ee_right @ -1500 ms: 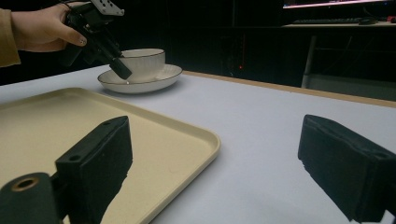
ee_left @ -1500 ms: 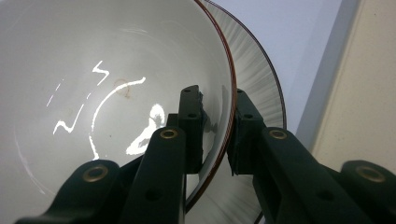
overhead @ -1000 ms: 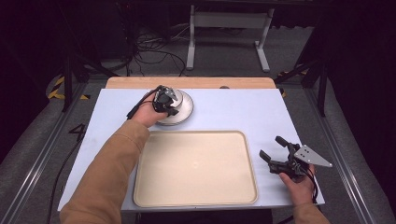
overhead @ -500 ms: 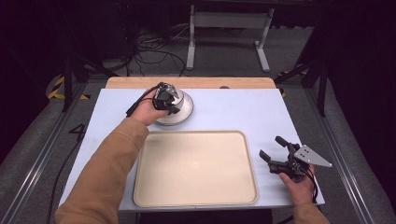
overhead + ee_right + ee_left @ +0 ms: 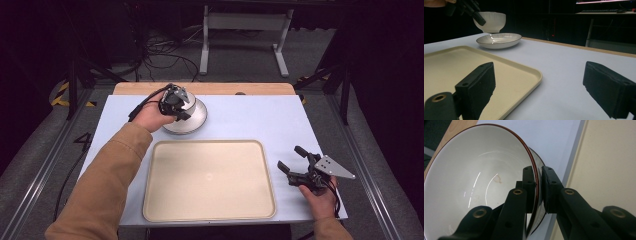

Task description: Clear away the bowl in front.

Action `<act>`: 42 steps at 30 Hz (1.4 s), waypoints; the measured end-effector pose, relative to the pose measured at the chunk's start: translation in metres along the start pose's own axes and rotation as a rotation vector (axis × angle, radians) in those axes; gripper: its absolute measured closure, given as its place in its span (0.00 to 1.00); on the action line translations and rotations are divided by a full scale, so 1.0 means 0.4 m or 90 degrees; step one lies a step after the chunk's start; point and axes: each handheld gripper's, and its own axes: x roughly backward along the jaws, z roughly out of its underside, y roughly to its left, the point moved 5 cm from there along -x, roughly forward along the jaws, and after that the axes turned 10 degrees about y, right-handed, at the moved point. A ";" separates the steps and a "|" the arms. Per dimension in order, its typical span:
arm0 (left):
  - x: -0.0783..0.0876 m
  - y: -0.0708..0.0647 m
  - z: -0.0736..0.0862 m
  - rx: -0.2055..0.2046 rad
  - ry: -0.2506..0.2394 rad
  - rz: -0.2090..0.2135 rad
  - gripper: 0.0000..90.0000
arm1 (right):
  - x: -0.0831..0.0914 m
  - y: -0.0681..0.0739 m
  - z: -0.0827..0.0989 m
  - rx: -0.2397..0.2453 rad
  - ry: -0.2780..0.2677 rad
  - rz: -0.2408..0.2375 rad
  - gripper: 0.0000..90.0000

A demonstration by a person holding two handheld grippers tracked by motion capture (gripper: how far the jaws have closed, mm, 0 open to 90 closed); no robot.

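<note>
The left hand-held gripper is rising from where it was a second ago, and it is carrying the white bowl up with it. Its jaws are pinching the bowl's rim, one inside and one outside, as the left gripper view shows. In the earlier high views the bowl was sitting down in the shallow plate; now, in the right gripper view, the bowl is hanging clear above the plate with a dark gap under its foot. The bowl is also tilting in the grip, its opening turning toward the person's hand, which is lifting slightly with it.
</note>
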 end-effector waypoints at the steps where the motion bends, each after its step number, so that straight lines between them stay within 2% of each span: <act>1: 0.006 -0.004 -0.001 -0.002 0.000 0.001 0.91 | 0.000 0.000 0.000 0.000 0.000 0.000 0.12; 13: 0.073 -0.050 -0.009 -0.024 -0.004 0.004 0.91 | 0.000 0.000 0.000 0.000 0.000 -0.001 0.12; 20: 0.101 -0.081 -0.016 -0.047 -0.012 0.011 0.91 | 0.000 0.000 0.000 0.000 0.001 -0.001 0.12; 42: 0.165 -0.239 -0.056 -0.122 -0.014 0.044 0.91 | -0.001 0.001 0.000 0.001 0.002 -0.004 0.12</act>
